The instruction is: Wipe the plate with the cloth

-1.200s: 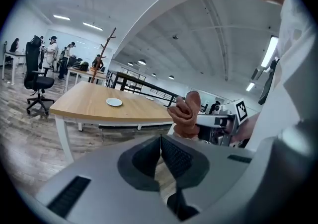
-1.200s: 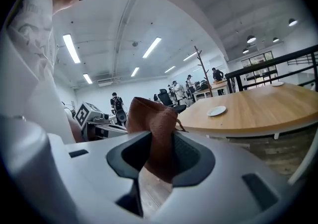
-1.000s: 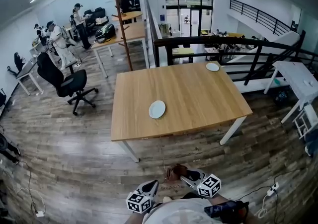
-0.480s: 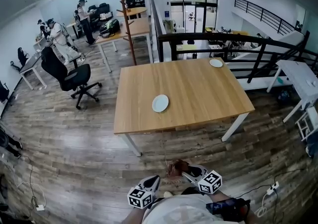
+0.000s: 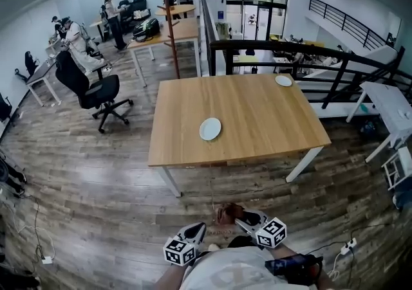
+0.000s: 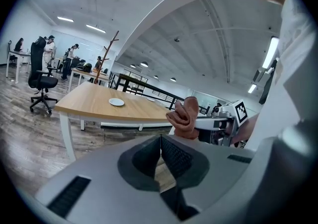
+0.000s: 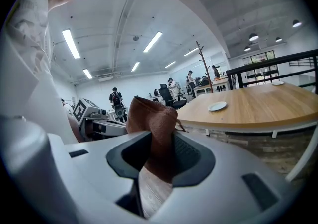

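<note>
**Approach to the counter, cloth in grasp.** My right hand-held gripper is clenched on the brown cloth. The cloth's bunched top stands up above the jaws. My left hand-held gripper has its jaws pressed together with nothing between them. It hangs just beside the right one, low in front of my body.

The plate to be wiped lies well ahead of both hand-held grippers, slightly to their left. It sits near the front edge of the wooden counter, across a stretch of open floor. A second plate rests at the far right corner, further ahead still.

Over the last second the counter and plate have shifted a little in the head view. The hand-held grippers have kept their place close to me, and the hold on the cloth is unchanged.

I judge that the task stands at its opening. The cloth is secured but the plate is untouched, and the gap to the counter must close before any wiping. The empty left hand-held gripper is available to steady the plate.
</note>
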{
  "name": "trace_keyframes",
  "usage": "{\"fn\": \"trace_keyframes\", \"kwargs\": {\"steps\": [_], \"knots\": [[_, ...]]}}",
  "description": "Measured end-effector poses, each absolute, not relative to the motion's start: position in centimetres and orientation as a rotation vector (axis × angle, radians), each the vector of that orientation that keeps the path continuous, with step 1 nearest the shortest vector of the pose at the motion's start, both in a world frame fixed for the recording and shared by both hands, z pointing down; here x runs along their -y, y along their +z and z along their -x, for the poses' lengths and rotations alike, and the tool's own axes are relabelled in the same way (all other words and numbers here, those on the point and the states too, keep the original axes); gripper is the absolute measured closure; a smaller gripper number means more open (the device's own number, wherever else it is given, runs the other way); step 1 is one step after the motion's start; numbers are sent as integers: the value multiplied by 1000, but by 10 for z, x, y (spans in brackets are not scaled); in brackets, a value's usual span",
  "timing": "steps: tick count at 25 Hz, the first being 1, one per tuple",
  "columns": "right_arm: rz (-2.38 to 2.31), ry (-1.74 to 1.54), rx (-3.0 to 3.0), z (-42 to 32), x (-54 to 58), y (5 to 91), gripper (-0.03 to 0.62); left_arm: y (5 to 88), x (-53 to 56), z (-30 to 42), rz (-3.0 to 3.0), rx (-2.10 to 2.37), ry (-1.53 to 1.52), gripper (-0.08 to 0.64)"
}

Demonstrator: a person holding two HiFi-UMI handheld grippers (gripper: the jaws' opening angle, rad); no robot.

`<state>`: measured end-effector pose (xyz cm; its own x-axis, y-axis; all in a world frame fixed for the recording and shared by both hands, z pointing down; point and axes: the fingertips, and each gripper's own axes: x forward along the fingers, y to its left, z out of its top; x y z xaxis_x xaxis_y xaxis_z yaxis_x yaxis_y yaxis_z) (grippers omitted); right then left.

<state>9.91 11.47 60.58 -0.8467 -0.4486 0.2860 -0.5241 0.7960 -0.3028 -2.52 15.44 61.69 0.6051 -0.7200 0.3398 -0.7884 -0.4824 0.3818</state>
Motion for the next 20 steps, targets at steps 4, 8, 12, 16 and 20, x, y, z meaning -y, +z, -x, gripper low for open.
{"fn": "trace_keyframes", "kwargs": {"steps": [4,8,12,16,20], "knots": [[-736,535,2790,-90,-108,601,465,613,-149,33,-2324,1205,175,546],[-686,512,2789,-80,-106,602,465,614,-144,37,-2319,1216,173,546],[-670,530,2779,-75,-102,605,465,616,-141,41,-2301,1221,172,546],[-667,550,2767,-72,-96,607,465,619,-140,47,-2283,1226,175,546],[-660,563,2762,-70,-88,611,465,621,-134,51,-2273,1238,174,548]]}}
